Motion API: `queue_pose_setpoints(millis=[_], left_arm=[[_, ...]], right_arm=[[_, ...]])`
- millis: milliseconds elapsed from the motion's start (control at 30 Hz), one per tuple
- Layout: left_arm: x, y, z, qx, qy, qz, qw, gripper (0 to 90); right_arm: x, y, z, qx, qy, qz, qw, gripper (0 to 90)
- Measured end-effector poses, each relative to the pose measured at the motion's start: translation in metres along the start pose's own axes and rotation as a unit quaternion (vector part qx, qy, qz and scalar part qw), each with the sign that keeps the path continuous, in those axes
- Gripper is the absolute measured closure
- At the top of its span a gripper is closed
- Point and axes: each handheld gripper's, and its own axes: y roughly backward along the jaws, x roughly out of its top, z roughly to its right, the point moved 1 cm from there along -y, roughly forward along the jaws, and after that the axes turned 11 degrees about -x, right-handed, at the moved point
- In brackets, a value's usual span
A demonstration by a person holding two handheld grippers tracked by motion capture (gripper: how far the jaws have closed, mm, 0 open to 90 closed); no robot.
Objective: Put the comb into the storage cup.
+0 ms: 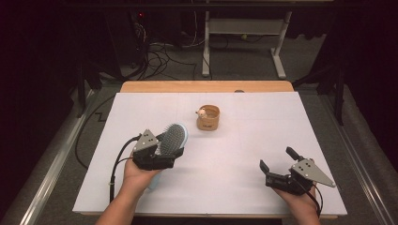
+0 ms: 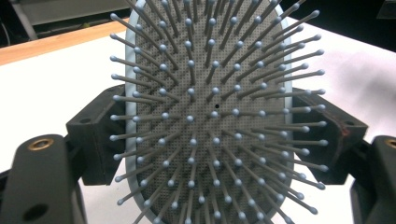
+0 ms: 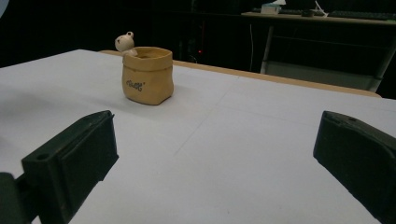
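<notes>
At the left of the table (image 1: 141,101), well inside its left edge, the left gripper (image 1: 170,158) was held clamped on a pale blue paddle hairbrush (image 1: 172,138), the jaws pressed on both rims of the head, bristles up. Bare white surface lay between it and a small tan sack-shaped pot (image 1: 208,117), which was set well apart toward the far edge. At the right, near the front edge, the right gripper (image 1: 277,161) was held with jaws spread apart, nothing between them.
</notes>
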Motion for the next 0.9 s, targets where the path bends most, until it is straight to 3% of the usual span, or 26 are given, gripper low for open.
queue_pose_setpoints(millis=[400,900], left_arm=[[0.005,0.002,0.007,0.007,-0.024,0.040,0.9989,20.3],[0.022,-0.008,0.014,0.009,-0.057,0.053,0.9969,20.3]], right_arm=[[0.001,0.001,0.000,-0.001,0.002,0.001,1.0000,0.2],[0.001,0.001,0.001,-0.001,0.002,0.004,1.0000,0.2]])
